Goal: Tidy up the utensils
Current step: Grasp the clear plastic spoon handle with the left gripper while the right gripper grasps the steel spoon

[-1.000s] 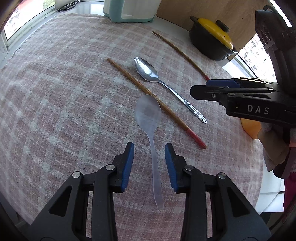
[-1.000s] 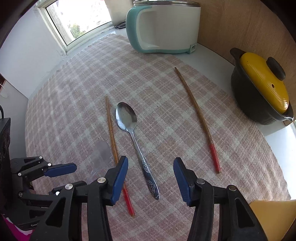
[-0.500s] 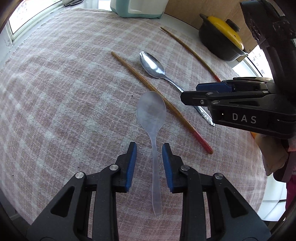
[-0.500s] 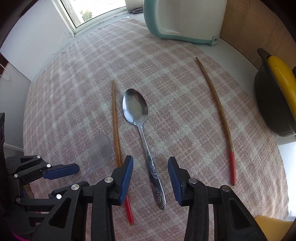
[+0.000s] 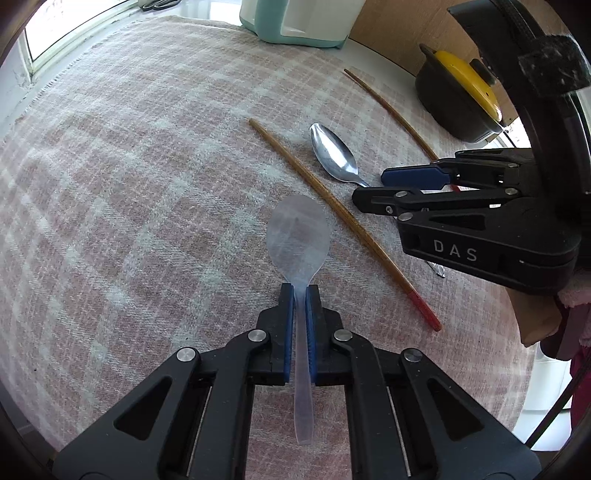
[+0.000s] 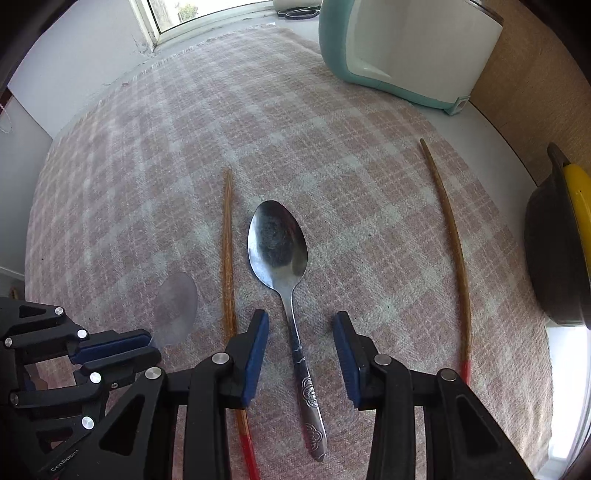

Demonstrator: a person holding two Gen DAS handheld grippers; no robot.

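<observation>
My left gripper is shut on the handle of a clear plastic spoon, whose bowl points away over the pink checked cloth. The spoon's bowl also shows in the right wrist view. My right gripper is open, its fingers either side of the handle of a metal spoon lying on the cloth. One wooden chopstick with a red end lies left of the metal spoon. A second chopstick lies to the right. In the left wrist view the right gripper hides the metal spoon's handle.
A teal and white appliance stands at the back of the cloth. A black pot with a yellow lid sits at the right edge on the white counter. A window and sill run along the far side.
My left gripper has closed on the plastic spoon's handle. My right gripper has moved forward and down over the metal spoon's handle, still open.
</observation>
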